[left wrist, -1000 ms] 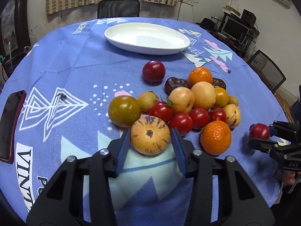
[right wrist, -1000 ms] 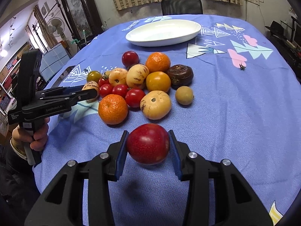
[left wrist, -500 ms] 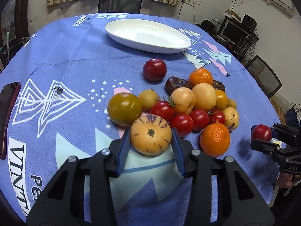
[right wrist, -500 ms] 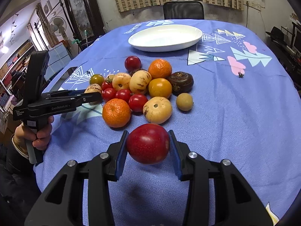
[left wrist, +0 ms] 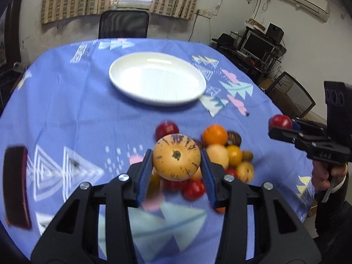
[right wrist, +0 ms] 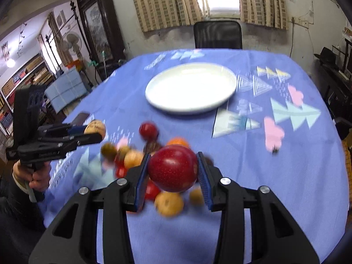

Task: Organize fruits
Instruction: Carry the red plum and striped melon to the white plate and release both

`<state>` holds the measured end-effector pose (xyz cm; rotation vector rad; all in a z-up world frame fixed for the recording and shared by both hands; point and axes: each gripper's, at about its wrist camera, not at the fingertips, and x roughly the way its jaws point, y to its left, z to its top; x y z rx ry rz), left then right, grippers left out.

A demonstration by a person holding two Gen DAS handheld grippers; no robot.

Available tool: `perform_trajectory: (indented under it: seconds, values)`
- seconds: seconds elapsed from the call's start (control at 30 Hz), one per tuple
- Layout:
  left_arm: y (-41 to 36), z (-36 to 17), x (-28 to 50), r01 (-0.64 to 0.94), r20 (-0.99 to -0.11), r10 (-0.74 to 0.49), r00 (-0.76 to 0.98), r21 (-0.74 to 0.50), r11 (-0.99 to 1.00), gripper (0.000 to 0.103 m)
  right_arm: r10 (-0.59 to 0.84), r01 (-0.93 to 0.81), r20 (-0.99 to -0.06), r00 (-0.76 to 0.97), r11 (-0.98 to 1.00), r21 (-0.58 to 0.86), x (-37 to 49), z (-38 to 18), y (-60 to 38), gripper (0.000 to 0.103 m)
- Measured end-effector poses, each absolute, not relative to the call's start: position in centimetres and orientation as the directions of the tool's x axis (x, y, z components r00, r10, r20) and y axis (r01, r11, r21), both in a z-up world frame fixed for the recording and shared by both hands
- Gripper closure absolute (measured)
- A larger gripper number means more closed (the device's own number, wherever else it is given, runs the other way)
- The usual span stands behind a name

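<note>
A cluttered room with curtained window; under me the blue patterned tablecloth [left wrist: 66,101], white plate [left wrist: 157,78] near its far edge, empty. My left gripper [left wrist: 176,165] pinches a yellow purple-streaked melon [left wrist: 176,156]; my right gripper [right wrist: 172,171] pinches a red apple [right wrist: 173,168], both lifted above the fruit pile [left wrist: 222,154] at the near edge. Both fruits are round and smooth: I judge either could squirt from the pads, drop into the pile and scatter it, or roll across the plate when released.
</note>
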<state>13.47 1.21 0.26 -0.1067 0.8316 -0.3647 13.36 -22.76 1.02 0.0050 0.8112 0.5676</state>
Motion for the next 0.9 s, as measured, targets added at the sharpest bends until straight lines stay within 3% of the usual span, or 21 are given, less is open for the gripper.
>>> perform_trajectory:
  seconds: [0.13, 0.4, 0.9]
  values:
    - [1.1, 1.3, 18.5, 0.264, -0.697, -0.325, 0.639, -0.198, 0.944, 0.060, 0.482, -0.474, -0.665, 0.570, 0.854, 0.212, 19.8, 1.6, -21.3, 0.061]
    - [0.4, -0.4, 29.8, 0.230, -0.742, -0.259, 0.619, -0.144, 0.962, 0.060, 0.401, -0.459, -0.748, 0.529, 0.877, 0.145, 30.9, -2.1, -18.1, 0.061]
    - [-0.7, -3.7, 35.3, 0.226, -0.811, -0.192, 0.553, -0.075, 0.971, 0.060, 0.347, -0.475, -0.813, 0.467, 0.874, 0.100, 35.6, -5.4, -15.2, 0.061]
